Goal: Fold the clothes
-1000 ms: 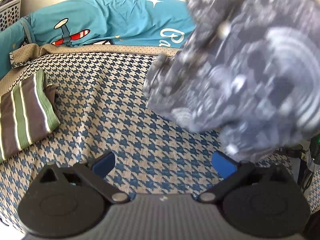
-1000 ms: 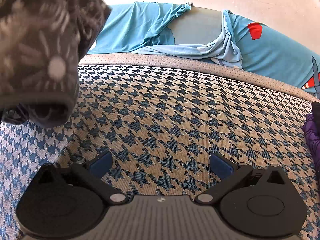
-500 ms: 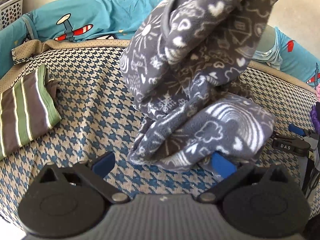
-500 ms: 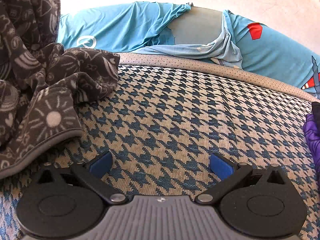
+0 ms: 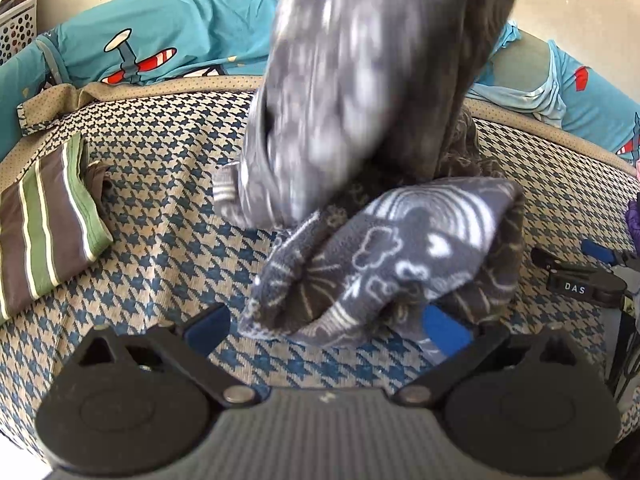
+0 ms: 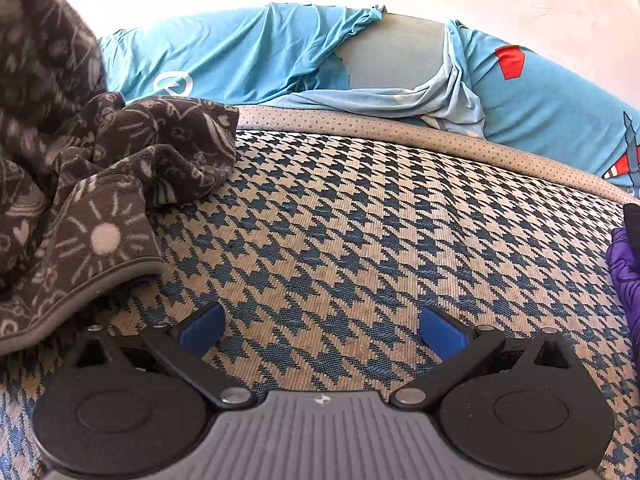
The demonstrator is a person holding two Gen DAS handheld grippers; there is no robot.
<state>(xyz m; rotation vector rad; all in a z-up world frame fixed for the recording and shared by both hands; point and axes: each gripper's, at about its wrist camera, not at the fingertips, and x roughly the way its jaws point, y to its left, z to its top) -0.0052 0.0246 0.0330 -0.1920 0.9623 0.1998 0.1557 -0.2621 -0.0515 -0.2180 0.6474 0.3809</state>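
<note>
My left gripper (image 5: 326, 330) is wide open and holds nothing. The near edge of the grey fleece garment (image 5: 392, 256) lies just in front of it, between the two blue pads (image 5: 446, 330), and the cloth seems to touch the right pad. I cannot tell if it touches the left one. The lower part of this garment is bunched on the houndstooth bedcover (image 5: 168, 216), and the upper part rises out of the picture, blurred. To the left, well apart, I see a folded striped cloth (image 5: 44, 236) lying flat on the cover. At the far left corner there is a white basket (image 5: 18, 24), and I cannot make out what is in it. Behind everything lies a teal sheet with a plane print (image 5: 152, 48).

My right gripper (image 6: 320, 332) is also wide open and empty, over bare cover. The same garment (image 6: 104, 184) lies at its left, with the hem near the left finger (image 6: 200, 330) but not between the pads. At the far right edge I see a purple cloth (image 6: 624, 264).
</note>
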